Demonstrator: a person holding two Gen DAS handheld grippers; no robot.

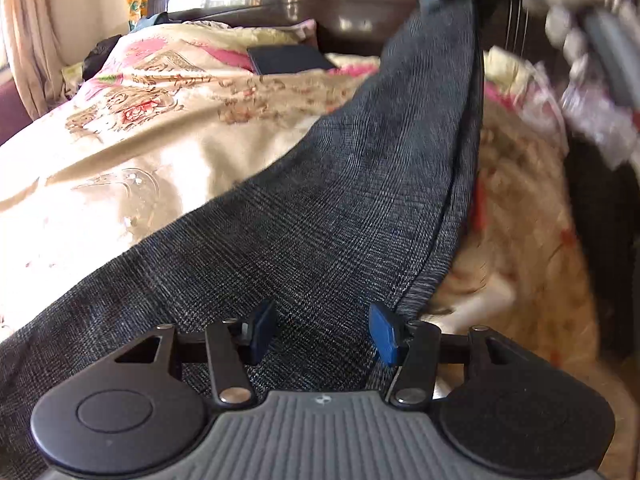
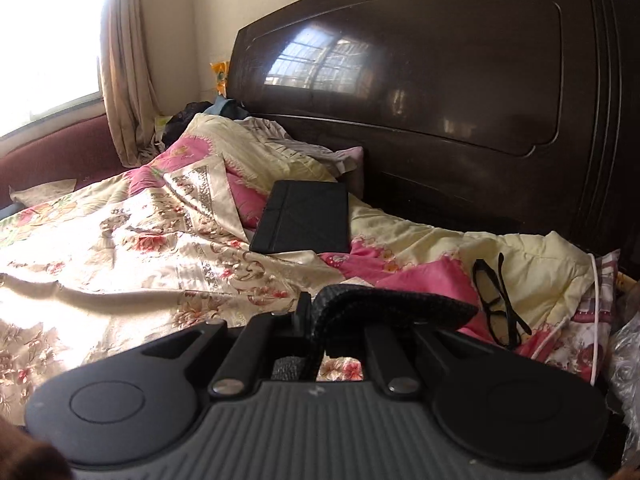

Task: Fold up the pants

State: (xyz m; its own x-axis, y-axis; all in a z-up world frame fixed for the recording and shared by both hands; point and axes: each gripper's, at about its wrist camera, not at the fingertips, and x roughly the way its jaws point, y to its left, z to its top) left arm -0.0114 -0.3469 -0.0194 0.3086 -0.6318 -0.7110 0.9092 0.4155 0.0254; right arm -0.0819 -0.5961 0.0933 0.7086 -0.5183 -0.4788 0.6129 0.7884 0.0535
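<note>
While the pants [image 1: 340, 208] hang stretched above the bed [image 1: 140, 152], right gripper [image 2: 316, 320] jaws clamped on one end, left gripper [image 1: 320, 334] jaws half-open astride loose cloth, we judge mid-fold; next, lay flat.

Daylight floods in from the window [image 2: 44, 44] at the left, blowing out the glass and the quilt [image 2: 80, 272] below it. The headboard [image 2: 420, 80] mirrors the panes (a glossy glare). In the left view, the upper right corner smears with motion blur. Both views bend at the edges.
</note>
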